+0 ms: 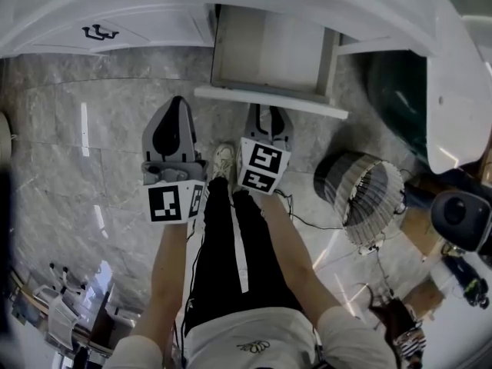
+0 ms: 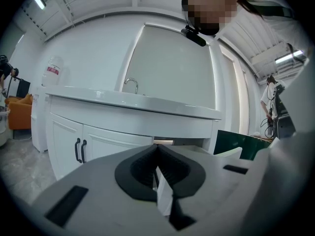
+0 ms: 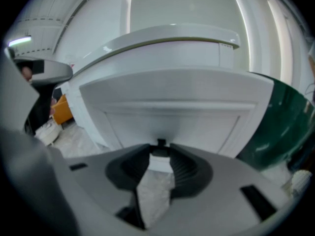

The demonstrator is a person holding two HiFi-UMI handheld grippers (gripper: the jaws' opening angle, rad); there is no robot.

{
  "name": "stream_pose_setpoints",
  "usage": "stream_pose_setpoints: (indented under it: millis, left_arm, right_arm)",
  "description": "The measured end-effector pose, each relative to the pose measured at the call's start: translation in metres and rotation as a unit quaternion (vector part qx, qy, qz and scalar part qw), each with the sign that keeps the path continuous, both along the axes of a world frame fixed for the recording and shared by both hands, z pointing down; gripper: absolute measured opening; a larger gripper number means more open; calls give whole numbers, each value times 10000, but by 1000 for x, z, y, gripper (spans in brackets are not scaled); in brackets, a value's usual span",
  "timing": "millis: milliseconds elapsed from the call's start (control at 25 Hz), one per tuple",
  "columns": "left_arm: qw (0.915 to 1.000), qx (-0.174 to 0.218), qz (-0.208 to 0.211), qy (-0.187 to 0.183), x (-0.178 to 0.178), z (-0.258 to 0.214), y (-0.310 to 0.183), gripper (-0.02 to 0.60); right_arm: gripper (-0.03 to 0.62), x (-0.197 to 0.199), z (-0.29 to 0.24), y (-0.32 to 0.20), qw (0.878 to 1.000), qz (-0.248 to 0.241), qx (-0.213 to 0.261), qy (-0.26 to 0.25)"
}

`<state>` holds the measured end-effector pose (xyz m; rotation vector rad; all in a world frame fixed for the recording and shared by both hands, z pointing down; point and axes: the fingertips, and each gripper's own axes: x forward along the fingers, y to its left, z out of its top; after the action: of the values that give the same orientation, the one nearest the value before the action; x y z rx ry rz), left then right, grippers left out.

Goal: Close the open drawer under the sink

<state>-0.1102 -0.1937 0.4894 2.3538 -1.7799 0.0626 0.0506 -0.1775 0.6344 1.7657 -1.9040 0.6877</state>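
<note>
Drawer (image 1: 269, 48) is seen pulled out of the white vanity (image 2: 64, 127), below the faucet (image 2: 130, 85). Its interior is bare in the head view. The drawer front (image 3: 172, 117) is found facing the person, over the grey marble floor (image 1: 92, 129).

Right hand-held gripper (image 1: 269, 112) is held at the middle of the drawer front and angled downward. In the right gripper view its jaws are set part-way apart. A small black drawer handle (image 3: 161, 142) is seen at the tips, and the gap there is filled by it, so a grip on the handle is recorded.

Left hand-held gripper (image 1: 178, 102) is held just left of the right one, short of the drawer front and apart from it. It is pointed nearly level at the vanity. In the left gripper view its jaws are closed tip to tip, and nothing is held between them.

Two cabinet doors (image 2: 103, 144) with black pull handles (image 2: 78, 150) are noted left of the drawer. A wire bin (image 1: 369, 198) is noted on the floor to the right. Black trousers (image 1: 223, 260) and a light shoe (image 1: 223, 160) are seen between the grippers.
</note>
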Motion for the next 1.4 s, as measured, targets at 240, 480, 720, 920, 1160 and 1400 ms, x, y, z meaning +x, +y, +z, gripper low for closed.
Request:
stream_pose_setpoints:
  millis: [240,480,720,920,1160,1400]
  left_arm:
    - [10000,-71,-10,-16,-8,5,6,20]
    - [10000,-65,-25,-34,-14,10,8,20]
    - [9999,-129,-100,43,-15,13,10,20]
    - [10000,-90,37,-5,-10,11,9,20]
    - [10000,-87,-16,12,-16,11,7,20]
    - [10000,-89,-3,-37,-20,13,7,20]
  right_arm:
    - [144,3,-3,-1,9998,171,91,65]
    - [144,3,-10,-25,9994,85,285,186]
    - [143,2,-7,-36,9993,-54,256,268]
    - [143,2,-8,-53,9991,-50,310,293]
    - [143,3,-8,-60,9989,-69,361,300]
    - [143,2,-7,-65,9986,-118,413,309]
